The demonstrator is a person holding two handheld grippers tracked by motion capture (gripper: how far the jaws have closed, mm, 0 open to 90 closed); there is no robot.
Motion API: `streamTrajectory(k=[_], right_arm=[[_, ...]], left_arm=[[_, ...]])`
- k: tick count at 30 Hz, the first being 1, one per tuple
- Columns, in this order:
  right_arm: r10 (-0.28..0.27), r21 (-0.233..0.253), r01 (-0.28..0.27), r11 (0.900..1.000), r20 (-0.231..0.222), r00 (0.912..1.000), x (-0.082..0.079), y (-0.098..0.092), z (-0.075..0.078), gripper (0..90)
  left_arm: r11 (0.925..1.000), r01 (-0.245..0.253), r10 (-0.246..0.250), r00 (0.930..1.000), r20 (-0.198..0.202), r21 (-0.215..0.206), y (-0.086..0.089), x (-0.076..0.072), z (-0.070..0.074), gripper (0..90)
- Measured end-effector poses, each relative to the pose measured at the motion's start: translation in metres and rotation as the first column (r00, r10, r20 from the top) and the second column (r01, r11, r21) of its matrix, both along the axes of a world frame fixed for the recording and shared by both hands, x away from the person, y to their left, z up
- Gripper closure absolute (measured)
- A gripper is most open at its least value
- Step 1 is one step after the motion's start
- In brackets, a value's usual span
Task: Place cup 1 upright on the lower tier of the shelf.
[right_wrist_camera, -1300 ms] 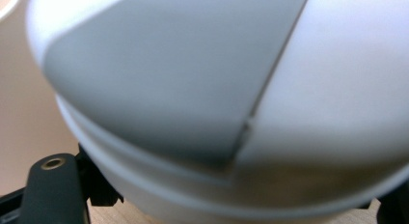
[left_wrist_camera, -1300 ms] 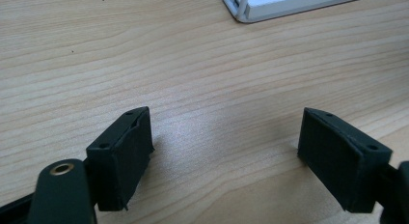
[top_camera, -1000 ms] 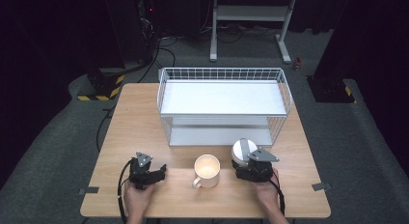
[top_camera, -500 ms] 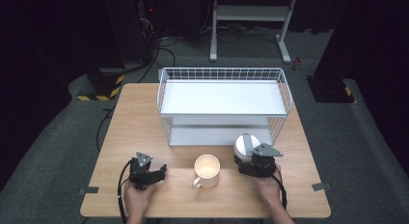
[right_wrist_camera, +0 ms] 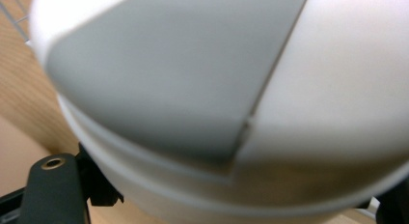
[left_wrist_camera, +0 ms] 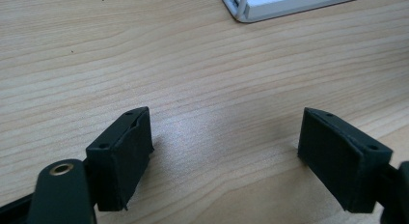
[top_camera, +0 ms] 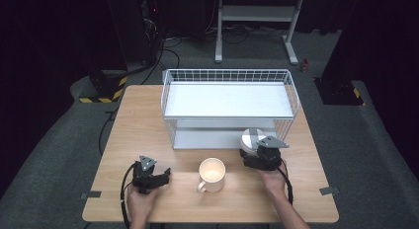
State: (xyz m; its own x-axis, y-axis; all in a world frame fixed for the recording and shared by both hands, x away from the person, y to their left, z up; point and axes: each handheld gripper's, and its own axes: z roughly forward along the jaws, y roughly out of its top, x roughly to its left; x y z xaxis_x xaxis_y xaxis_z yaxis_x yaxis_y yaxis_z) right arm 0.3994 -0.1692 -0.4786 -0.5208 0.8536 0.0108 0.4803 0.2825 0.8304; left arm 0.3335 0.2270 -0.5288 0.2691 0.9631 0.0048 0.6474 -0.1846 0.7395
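Note:
A round white container with a grey wedge on its lid sits between the jaws of my right gripper, just in front of the wire rack's right end. In the right gripper view the container looms very close and blurred, and my right gripper is shut on its sides. A cream mug stands near the table's front middle, handle toward the front left. My left gripper rests left of the mug; in its own view the left gripper is open over bare wood.
A white two-level wire rack takes up the back half of the wooden table; its base corner shows ahead of the left gripper. Tape marks sit at the front corners. Dark floor and cables surround the table.
My right gripper has moved the white container a little to the right and toward the rack. The left gripper and the mug have stayed put.

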Motion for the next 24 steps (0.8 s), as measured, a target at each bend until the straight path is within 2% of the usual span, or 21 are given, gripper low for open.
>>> streamTrajectory(k=[10, 15, 24], right_arm=[[-0.035, -0.010, 0.035, 0.999, -0.011, 0.9993, 0.019, 0.001, -0.001, 18.6], [-0.074, -0.004, 0.074, 0.997, -0.019, 0.9971, 0.030, 0.003, -0.006, 18.6], [-0.083, -0.007, 0.083, 0.997, -0.007, 0.9965, 0.037, 0.006, -0.007, 18.6]], left_arm=[[1.0000, 0.002, -0.002, 1.0000, -0.002, 0.002, 0.000, 0.000, 0.000, 19.9], [1.0000, 0.002, -0.002, 1.0000, -0.002, 0.002, 0.000, 0.000, 0.000, 19.9], [1.0000, 0.001, -0.001, 1.0000, -0.002, 0.002, 0.000, 0.000, 0.000, 19.9]])
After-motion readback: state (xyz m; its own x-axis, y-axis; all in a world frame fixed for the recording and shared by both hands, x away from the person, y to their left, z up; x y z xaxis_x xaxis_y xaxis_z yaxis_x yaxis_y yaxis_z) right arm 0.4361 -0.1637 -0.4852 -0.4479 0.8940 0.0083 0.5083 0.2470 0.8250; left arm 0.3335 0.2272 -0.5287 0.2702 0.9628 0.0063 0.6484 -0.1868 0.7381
